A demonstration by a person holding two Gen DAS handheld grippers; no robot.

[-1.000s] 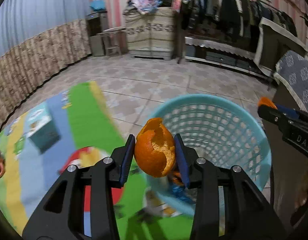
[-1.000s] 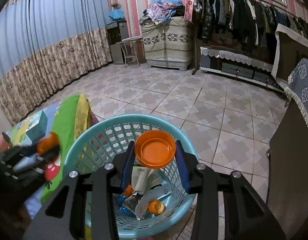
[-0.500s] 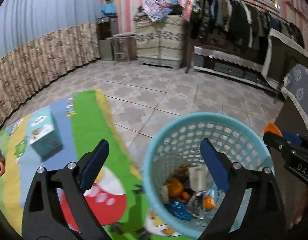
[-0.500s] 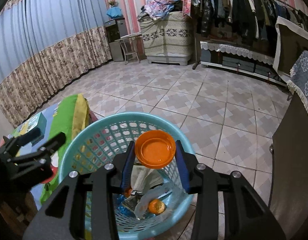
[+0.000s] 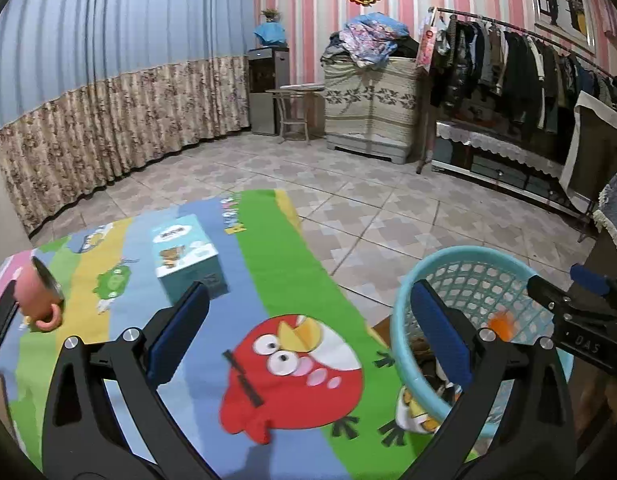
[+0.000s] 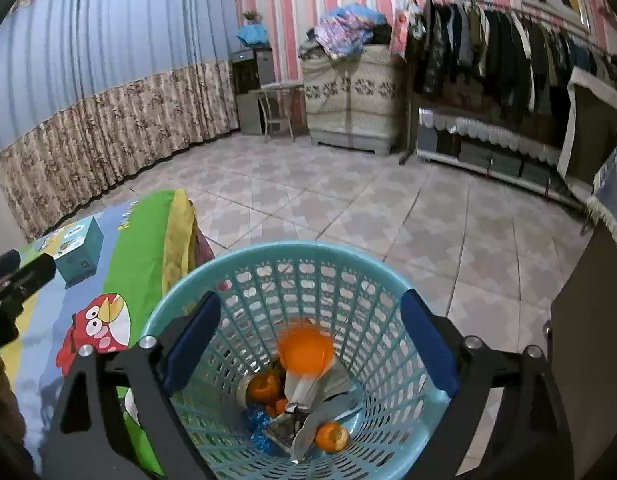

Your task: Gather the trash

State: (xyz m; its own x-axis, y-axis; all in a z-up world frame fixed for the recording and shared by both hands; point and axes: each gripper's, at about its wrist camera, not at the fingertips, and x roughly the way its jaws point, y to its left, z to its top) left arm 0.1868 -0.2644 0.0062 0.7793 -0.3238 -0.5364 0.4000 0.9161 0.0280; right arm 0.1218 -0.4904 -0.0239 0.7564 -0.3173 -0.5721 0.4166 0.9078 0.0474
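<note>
Now the right gripper (image 6: 308,340) is opening above the basket (image 6: 268,252), the orange lid (image 6: 305,350) dropping free between its jaws, the left gripper (image 5: 308,328) opening empty over the mat (image 5: 268,264), and a rim bounce could spill it.

A turquoise lattice basket (image 6: 308,264) holds an orange lid (image 6: 305,350); the cloth (image 5: 268,280) is striped green, blue and yellow.

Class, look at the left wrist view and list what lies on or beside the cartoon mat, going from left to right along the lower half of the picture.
Pink mug → tissue box → red bird picture → blue basket → right gripper.
</note>
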